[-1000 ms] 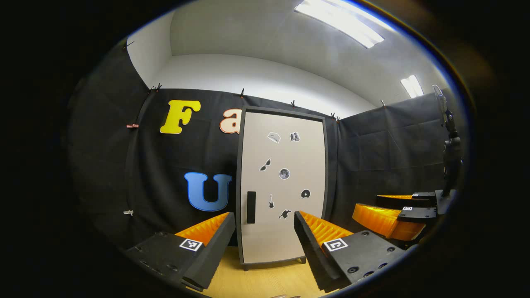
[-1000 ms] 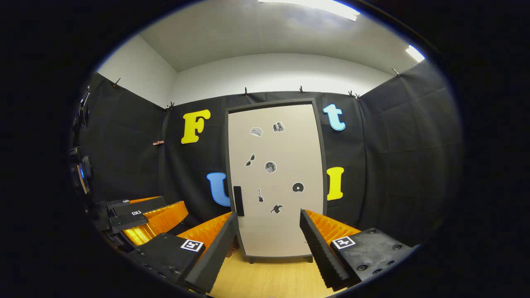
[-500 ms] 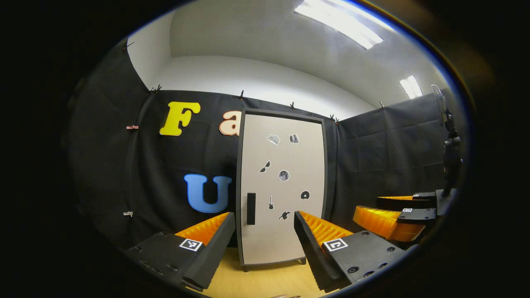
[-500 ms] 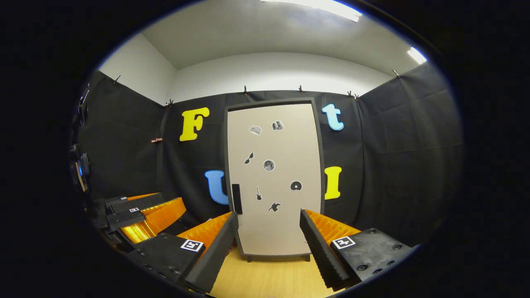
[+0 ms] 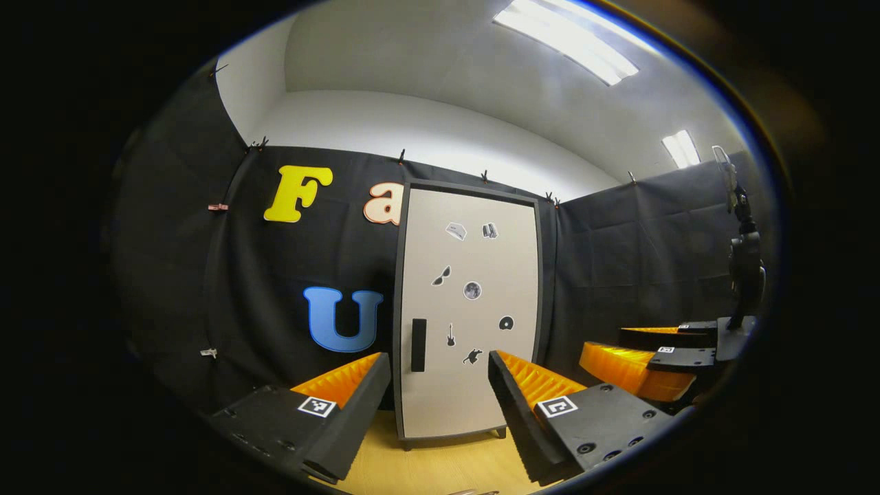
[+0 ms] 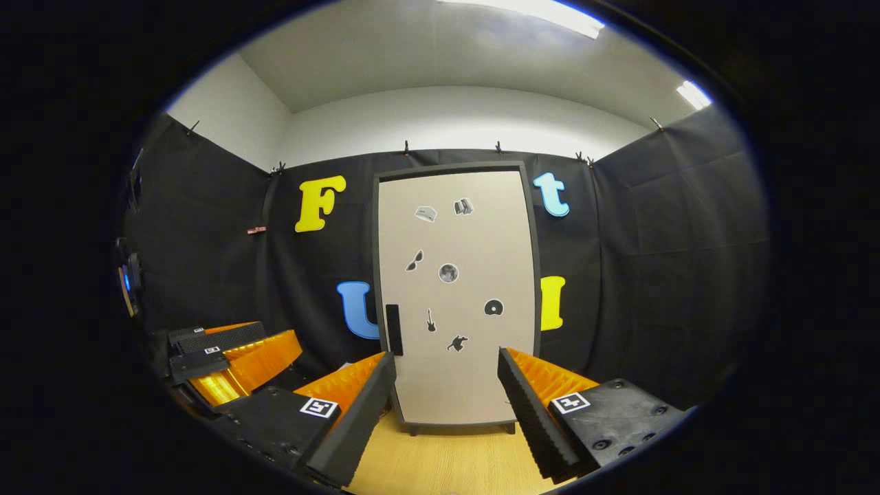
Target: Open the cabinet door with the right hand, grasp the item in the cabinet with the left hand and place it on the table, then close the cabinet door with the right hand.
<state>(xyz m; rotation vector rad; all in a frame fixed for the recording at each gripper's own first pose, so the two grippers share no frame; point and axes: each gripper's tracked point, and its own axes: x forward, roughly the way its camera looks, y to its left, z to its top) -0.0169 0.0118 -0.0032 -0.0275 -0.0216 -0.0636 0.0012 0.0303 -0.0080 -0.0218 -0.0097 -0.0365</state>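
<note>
A tall cabinet with a pale door (image 5: pixel 467 309) (image 6: pixel 457 289) in a dark frame stands upright on the wooden table, its door closed. A dark vertical handle (image 5: pixel 418 344) (image 6: pixel 393 329) sits low on the door's left side. Small stickers dot the door. My left gripper (image 5: pixel 438 388) is open, well short of the door, with nothing between its fingers. My right gripper (image 6: pixel 445 388) is open too and also apart from the door, with nothing held. The right gripper (image 5: pixel 653 357) appears at the right of the left gripper view; the left gripper (image 6: pixel 230 354) appears at the left of the right gripper view. The cabinet's inside is hidden.
The light wooden table (image 5: pixel 440 467) (image 6: pixel 447 460) runs from the grippers to the cabinet's short feet. Black cloth walls close in behind and on both sides of the cabinet. A dark stand (image 5: pixel 742 268) rises at the far right of the left gripper view.
Both grippers have drifted slightly and stay open. In each view the other gripper has slid a little outward. The cabinet door has stayed closed.
</note>
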